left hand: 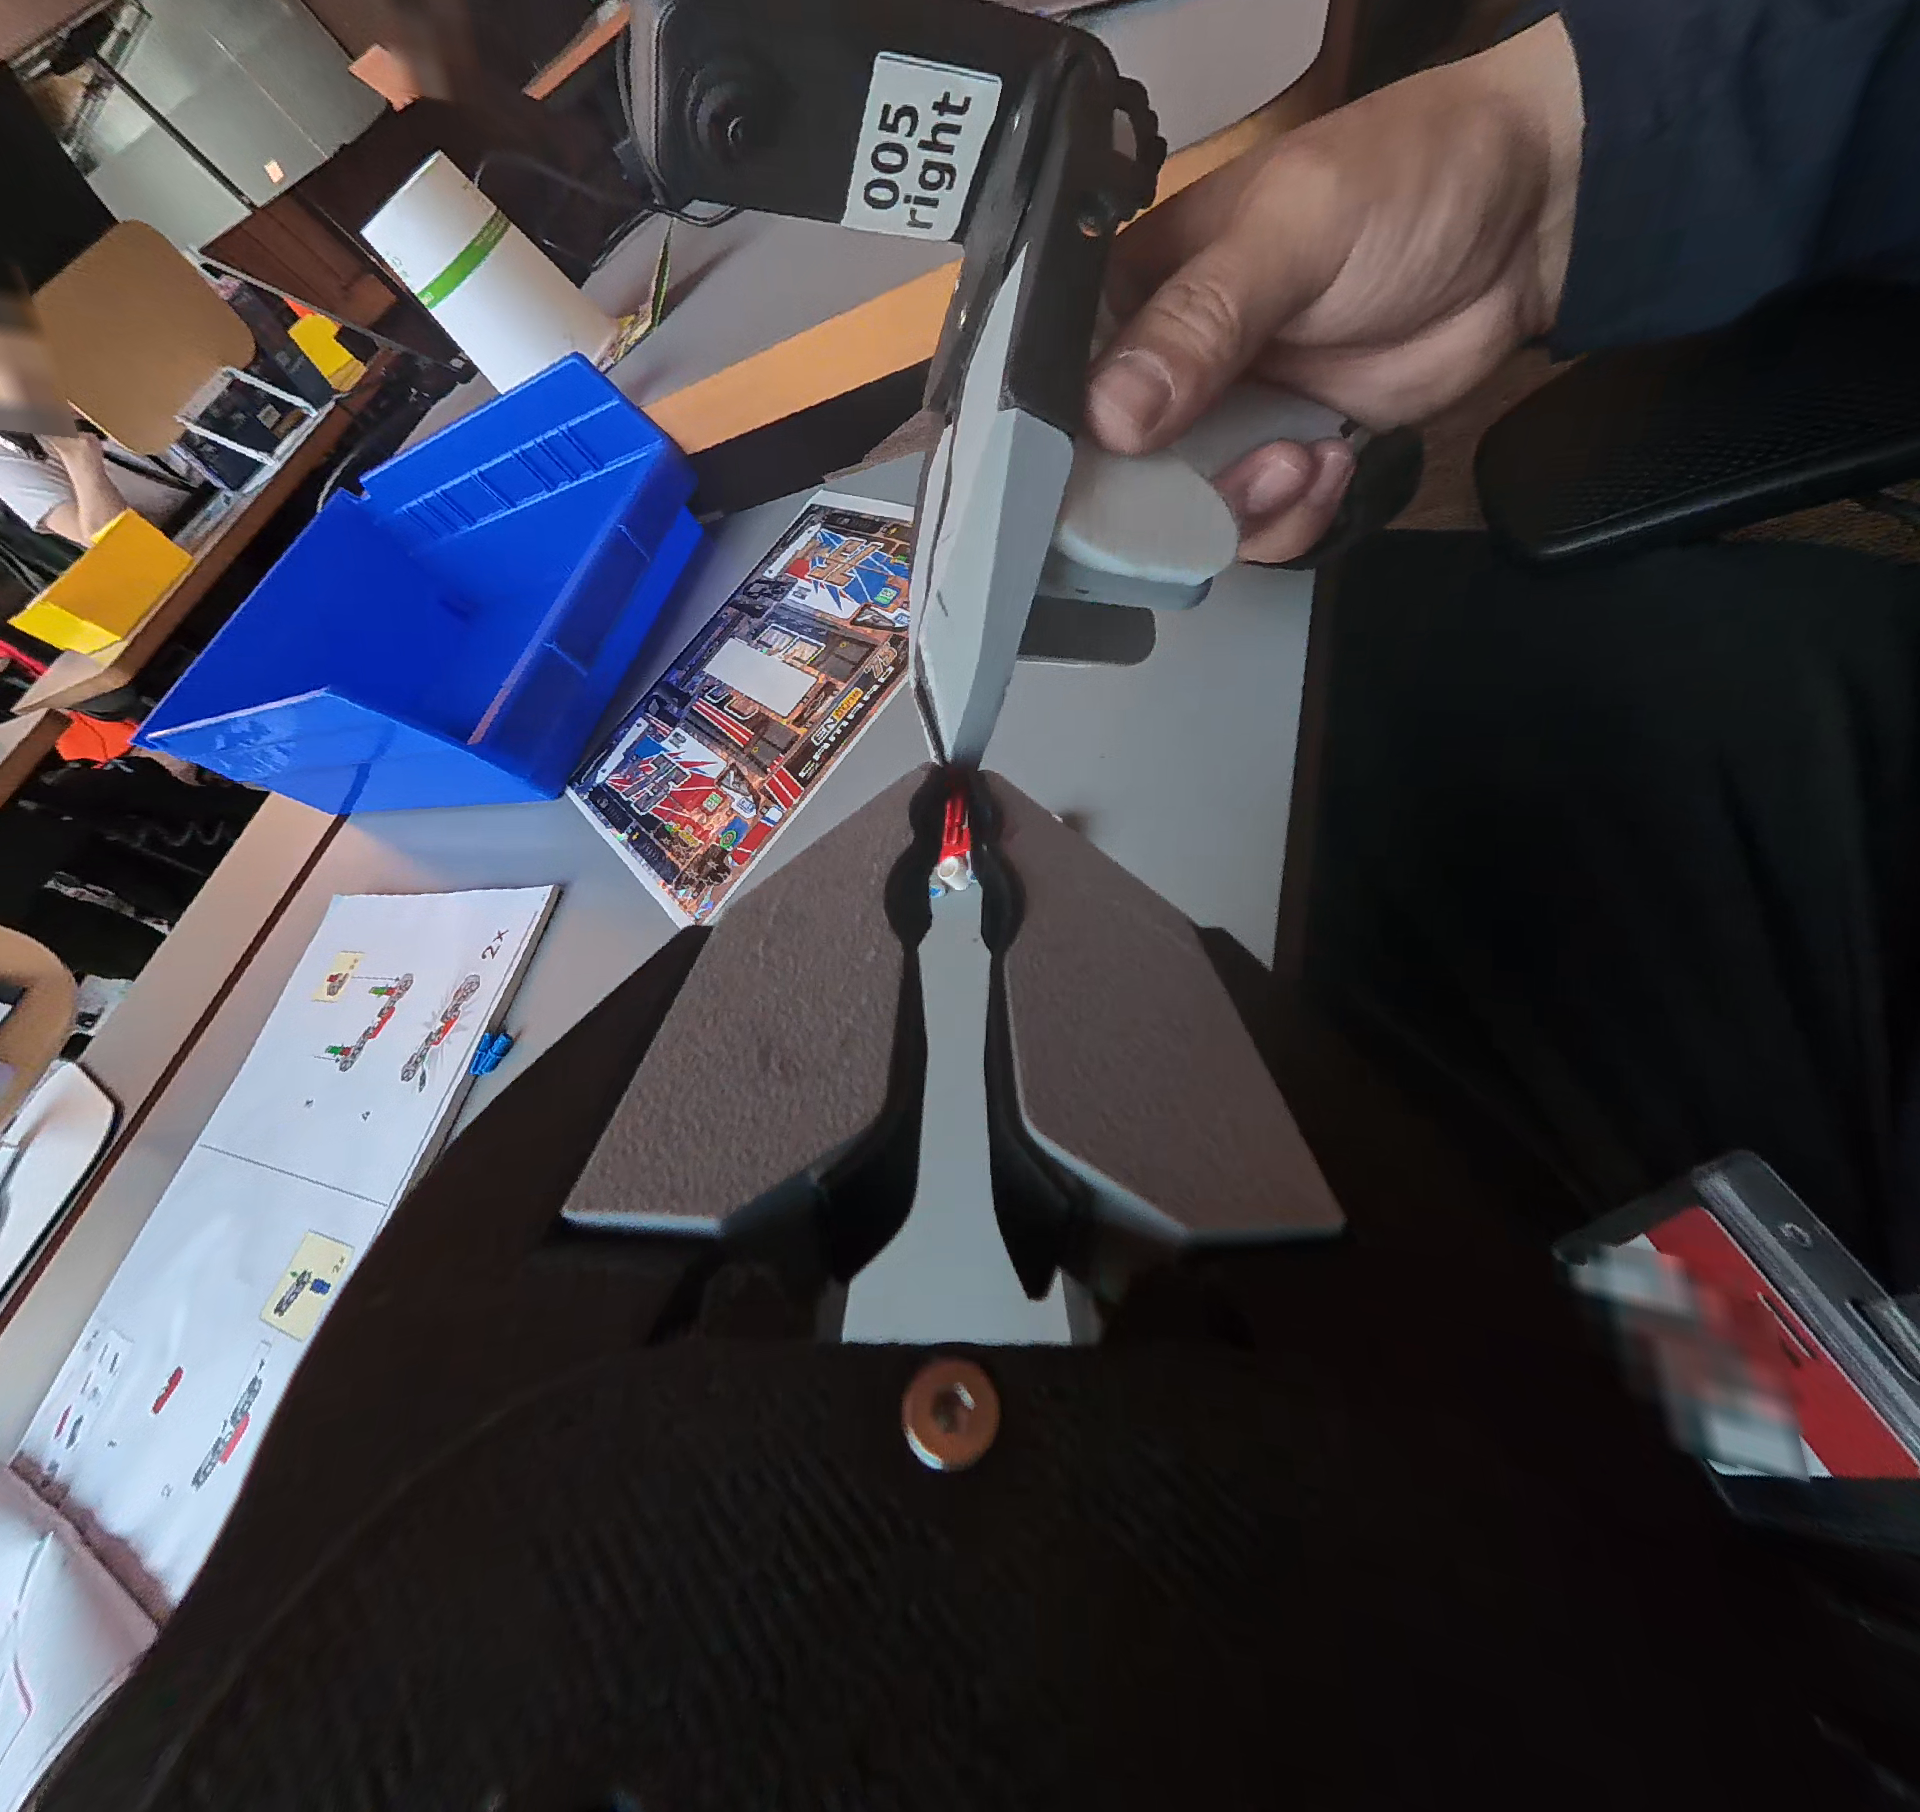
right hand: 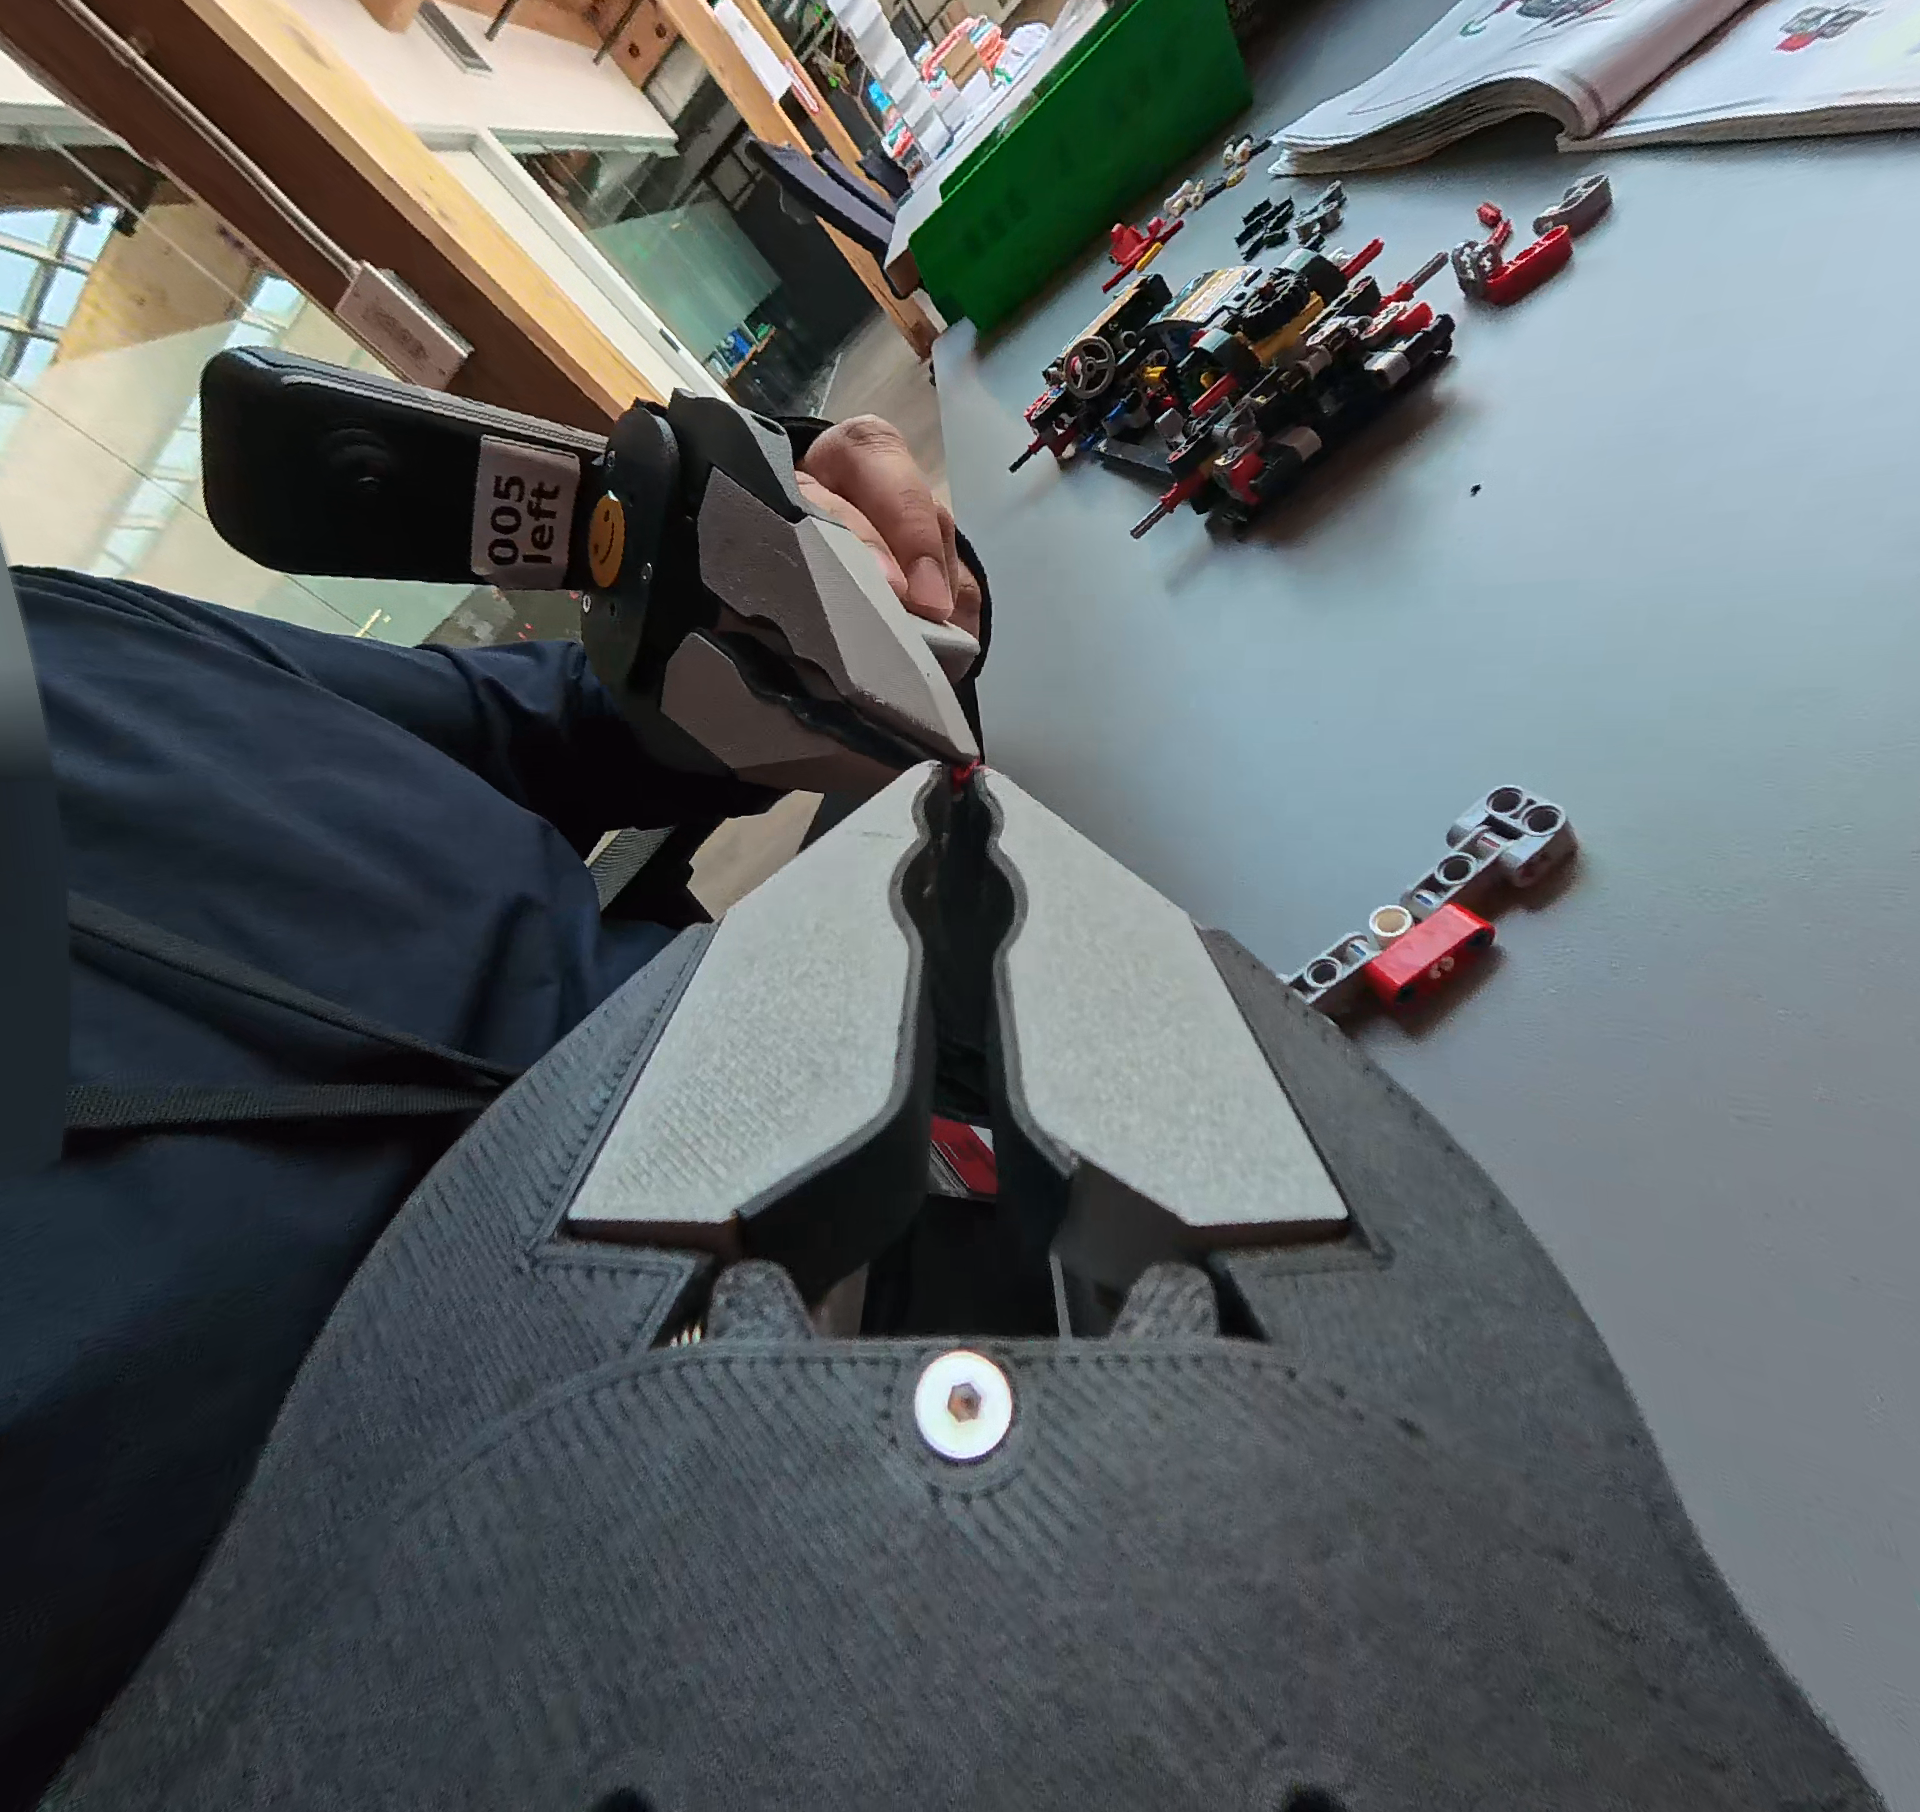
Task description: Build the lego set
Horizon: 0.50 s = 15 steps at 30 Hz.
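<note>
— Left to centre of the left wrist view?
— A blue bin [left hand: 436,609], a sticker sheet [left hand: 758,702], then the left gripper [left hand: 954,806] clenched on a small red piece [left hand: 954,820].
— And the right gripper [left hand: 948,756]?
— Its closed tips meet that piece's end, mid-frame above the grey table [left hand: 1143,775].

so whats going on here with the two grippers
A person holds a gripper in each hand over a grey table. The left gripper is closed on a small red piece with a white bit at its near end. The right gripper is closed, meeting it tip to tip at that piece. A half-built brick model and loose parts lie farther off, with a blue bin and instruction sheets nearby.
</note>
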Available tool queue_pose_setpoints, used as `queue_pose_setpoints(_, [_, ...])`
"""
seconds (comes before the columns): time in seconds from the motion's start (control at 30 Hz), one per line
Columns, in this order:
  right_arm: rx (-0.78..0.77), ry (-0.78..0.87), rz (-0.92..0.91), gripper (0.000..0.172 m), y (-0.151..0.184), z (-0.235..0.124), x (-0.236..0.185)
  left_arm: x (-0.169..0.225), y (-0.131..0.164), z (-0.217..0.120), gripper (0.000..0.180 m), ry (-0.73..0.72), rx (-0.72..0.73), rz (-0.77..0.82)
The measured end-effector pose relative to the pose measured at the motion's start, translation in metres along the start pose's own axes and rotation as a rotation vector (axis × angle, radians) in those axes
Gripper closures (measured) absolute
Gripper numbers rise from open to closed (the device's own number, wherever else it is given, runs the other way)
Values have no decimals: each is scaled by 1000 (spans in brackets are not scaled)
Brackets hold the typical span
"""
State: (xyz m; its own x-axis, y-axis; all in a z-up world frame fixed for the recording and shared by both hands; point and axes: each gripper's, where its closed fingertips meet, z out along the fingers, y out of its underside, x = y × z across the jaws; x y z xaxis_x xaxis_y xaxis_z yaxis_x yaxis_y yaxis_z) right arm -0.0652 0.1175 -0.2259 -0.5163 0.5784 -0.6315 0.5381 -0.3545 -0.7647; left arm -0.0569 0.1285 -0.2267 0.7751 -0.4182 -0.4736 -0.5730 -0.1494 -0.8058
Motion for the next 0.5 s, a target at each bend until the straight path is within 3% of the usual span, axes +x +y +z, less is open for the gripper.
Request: queue_pose_setpoints(0.5, [-19, 19, 18, 172, 7, 0, 9, 1, 16, 4, 178, 44, -52, -78])
